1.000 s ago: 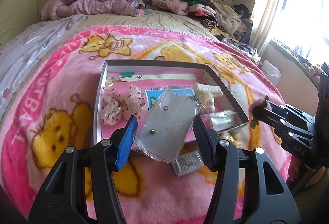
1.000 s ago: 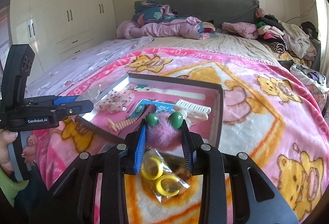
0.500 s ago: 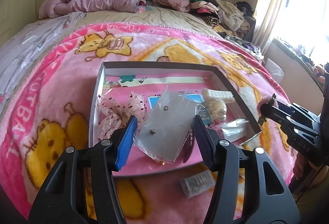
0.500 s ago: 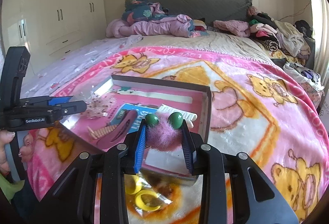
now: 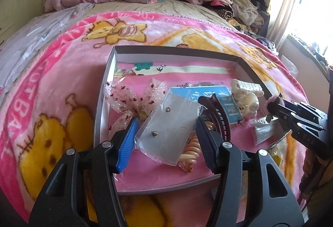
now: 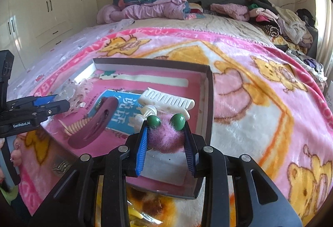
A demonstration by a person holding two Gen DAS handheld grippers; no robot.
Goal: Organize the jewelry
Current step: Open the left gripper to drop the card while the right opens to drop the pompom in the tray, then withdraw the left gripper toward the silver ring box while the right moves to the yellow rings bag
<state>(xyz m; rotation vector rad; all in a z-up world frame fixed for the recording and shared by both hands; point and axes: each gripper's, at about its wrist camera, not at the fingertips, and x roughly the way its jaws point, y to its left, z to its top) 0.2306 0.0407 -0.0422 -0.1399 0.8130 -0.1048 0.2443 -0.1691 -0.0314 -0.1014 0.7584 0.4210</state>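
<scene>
Holding a clear plastic earring packet (image 5: 168, 129) in our left claw (image 5: 164, 139), we hover over the shallow cardboard tray (image 5: 172, 56). Our right claw (image 6: 166, 143) grips a fluffy pink pom-pom with green beads (image 6: 166, 137).

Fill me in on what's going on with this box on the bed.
A person with a gripper in each hand is sorting jewelry and hair bits into the box on the pink blanket. The left gripper holds a clear earring packet over the box; the right gripper grips a pink pompom with two green beads above its near corner. A comb, a dark clip and a bow lie inside.
</scene>
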